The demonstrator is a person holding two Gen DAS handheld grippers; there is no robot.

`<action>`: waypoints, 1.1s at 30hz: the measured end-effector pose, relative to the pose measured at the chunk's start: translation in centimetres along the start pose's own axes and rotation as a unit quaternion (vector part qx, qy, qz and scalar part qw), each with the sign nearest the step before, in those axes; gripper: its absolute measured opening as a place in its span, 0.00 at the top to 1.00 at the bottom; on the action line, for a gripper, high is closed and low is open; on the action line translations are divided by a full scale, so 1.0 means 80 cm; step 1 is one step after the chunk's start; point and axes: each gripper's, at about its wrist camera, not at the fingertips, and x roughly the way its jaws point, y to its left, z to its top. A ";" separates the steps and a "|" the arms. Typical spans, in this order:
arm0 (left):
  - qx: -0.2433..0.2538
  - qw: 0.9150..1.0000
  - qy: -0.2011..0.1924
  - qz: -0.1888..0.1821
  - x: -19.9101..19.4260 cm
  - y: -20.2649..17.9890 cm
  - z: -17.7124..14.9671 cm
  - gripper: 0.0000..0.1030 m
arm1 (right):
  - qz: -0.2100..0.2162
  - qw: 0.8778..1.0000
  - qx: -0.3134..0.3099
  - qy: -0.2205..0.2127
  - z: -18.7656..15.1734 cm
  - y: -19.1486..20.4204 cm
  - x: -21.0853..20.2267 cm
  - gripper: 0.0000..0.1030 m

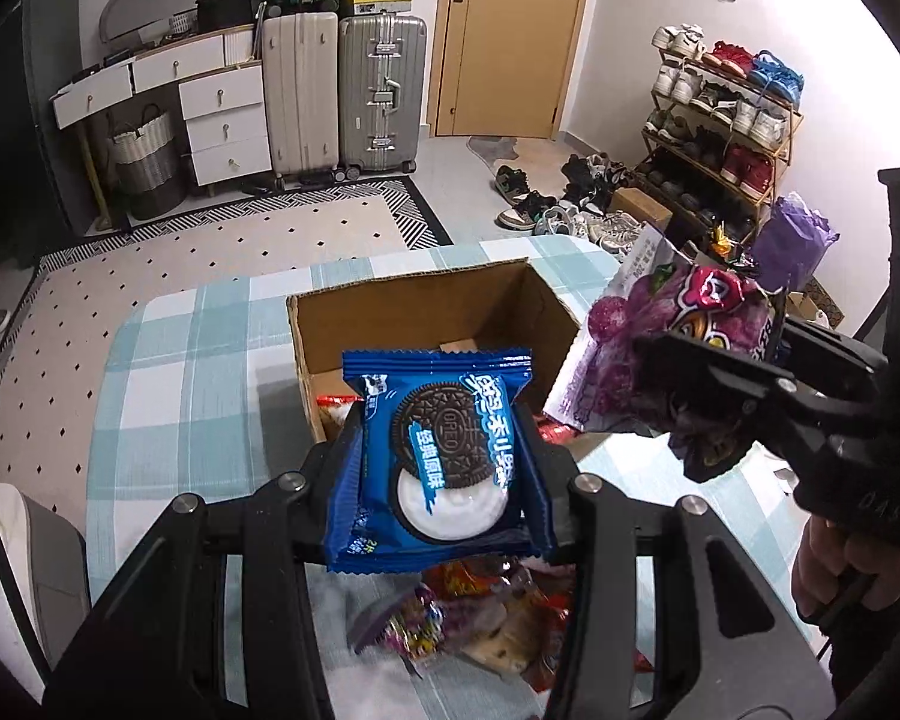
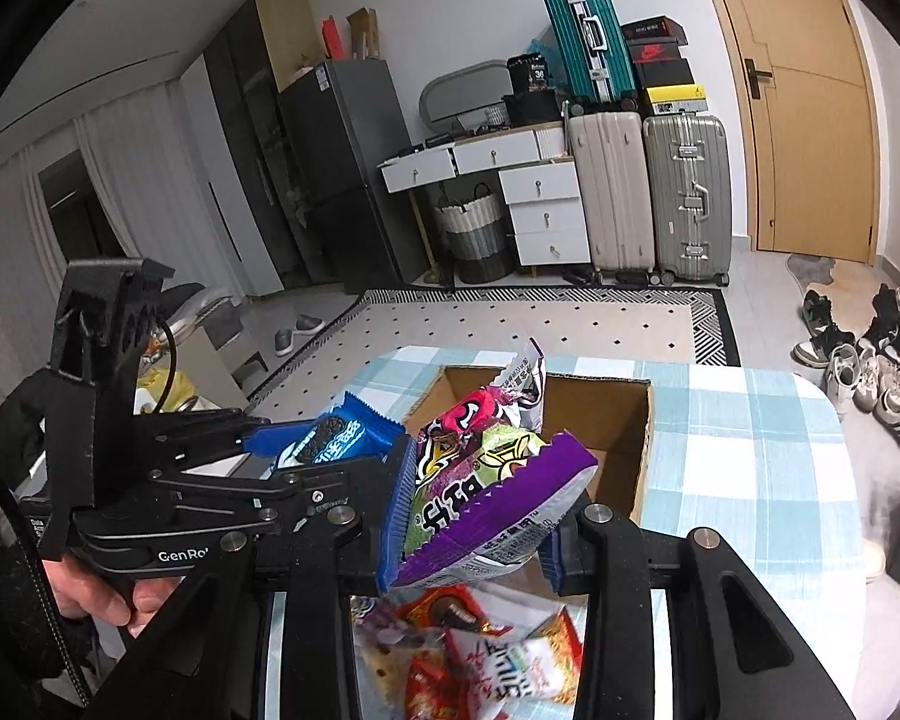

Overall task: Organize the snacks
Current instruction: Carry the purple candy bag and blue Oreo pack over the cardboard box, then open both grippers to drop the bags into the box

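Note:
My left gripper (image 1: 444, 462) is shut on a blue Oreo packet (image 1: 438, 456), held above the near edge of an open cardboard box (image 1: 426, 312). The same packet (image 2: 336, 438) shows in the right wrist view, at the left. My right gripper (image 2: 480, 516) is shut on a purple candy bag (image 2: 492, 480), also held up in front of the box (image 2: 624, 414). In the left wrist view that bag (image 1: 678, 330) and the right gripper (image 1: 699, 402) hang at the right of the box. A pile of loose snack packets (image 1: 480, 618) (image 2: 480, 648) lies on the table below both grippers.
The table has a blue and white check cloth (image 1: 198, 372) (image 2: 744, 450). A red packet (image 1: 336, 402) lies inside the box. A person's hands (image 1: 834, 570) (image 2: 90, 594) grip the handles. Beyond are suitcases (image 1: 342, 90), a drawer unit (image 1: 222, 114), a shoe rack (image 1: 726, 126) and floor shoes.

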 end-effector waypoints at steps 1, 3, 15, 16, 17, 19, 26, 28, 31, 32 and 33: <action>0.001 1.000 0.001 0.001 0.006 0.002 0.004 0.59 | -0.001 1.000 0.001 0.001 0.003 -0.003 0.006 0.66; 0.002 1.000 0.003 0.005 0.016 0.006 0.013 0.59 | -0.004 1.000 0.005 0.005 0.009 -0.009 0.021 0.66; 0.008 1.000 0.027 0.006 0.094 0.030 0.037 0.59 | -0.022 0.999 0.011 0.029 0.025 -0.042 0.103 0.66; 0.006 1.000 0.030 0.005 0.101 0.034 0.037 0.59 | -0.022 0.999 0.012 0.031 0.024 -0.044 0.109 0.66; 0.004 0.999 0.034 0.003 0.108 0.037 0.038 0.59 | -0.024 0.999 0.012 0.035 0.022 -0.047 0.116 0.66; 0.004 0.999 0.040 0.002 0.123 0.042 0.038 0.59 | -0.028 0.999 0.009 0.041 0.021 -0.051 0.130 0.66; -0.011 0.998 0.061 -0.004 0.164 0.057 0.040 0.42 | -0.036 0.998 0.000 0.051 0.013 -0.063 0.168 0.56; -0.019 0.998 0.062 0.001 0.170 0.064 0.039 0.28 | -0.044 0.998 -0.002 0.044 0.012 -0.066 0.171 0.35; -0.019 0.998 0.055 -0.002 0.171 0.068 0.037 0.28 | -0.052 0.998 -0.005 0.032 0.010 -0.070 0.165 0.35; -0.016 0.998 0.054 0.001 0.170 0.067 0.036 0.28 | -0.050 0.998 -0.003 0.030 0.008 -0.071 0.160 0.35; -0.014 0.999 0.052 0.006 0.169 0.066 0.036 0.28 | -0.049 0.998 0.000 0.027 0.008 -0.073 0.155 0.35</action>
